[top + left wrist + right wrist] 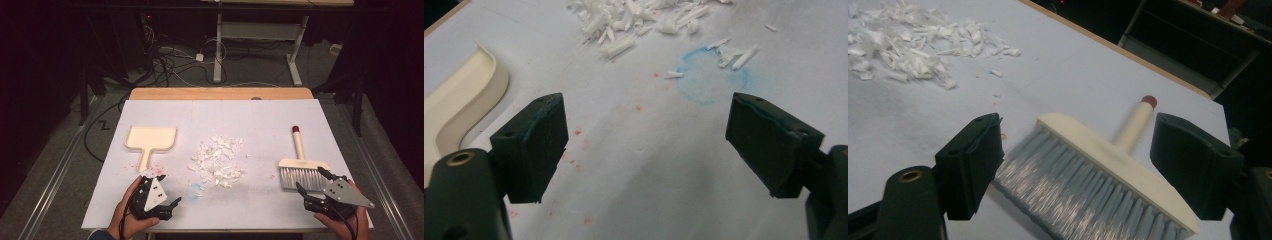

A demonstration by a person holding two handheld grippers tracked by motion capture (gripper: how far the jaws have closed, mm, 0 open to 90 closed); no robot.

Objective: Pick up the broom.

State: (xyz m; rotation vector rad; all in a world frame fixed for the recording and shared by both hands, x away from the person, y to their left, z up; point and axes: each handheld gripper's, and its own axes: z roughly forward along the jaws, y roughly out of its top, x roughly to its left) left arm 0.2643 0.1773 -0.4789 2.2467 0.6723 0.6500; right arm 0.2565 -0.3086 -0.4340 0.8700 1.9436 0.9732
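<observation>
A cream dustpan (150, 139) lies at the table's left, handle toward me. A pile of white paper scraps (217, 160) sits mid-table. At the right lies a cream hand brush (301, 167) with grey bristles toward me and a red-tipped handle pointing away. My left gripper (169, 192) hovers open near the front edge, just before the dustpan handle; in its own view the left gripper (644, 140) has bare table between the jaws, the dustpan (459, 100) at left and the scraps (634, 20) ahead. My right gripper (311, 180) stands open just short of the bristles. In its own view the right gripper (1075, 160) frames the brush (1098, 170) without touching it.
A white sheet (260, 120) covers the wooden table (220, 93). A faint blue ring stain (711, 75) and small red specks (576, 132) mark the sheet near the left gripper. Beyond the table are cables on the floor (170, 65) and a white desk frame (260, 35).
</observation>
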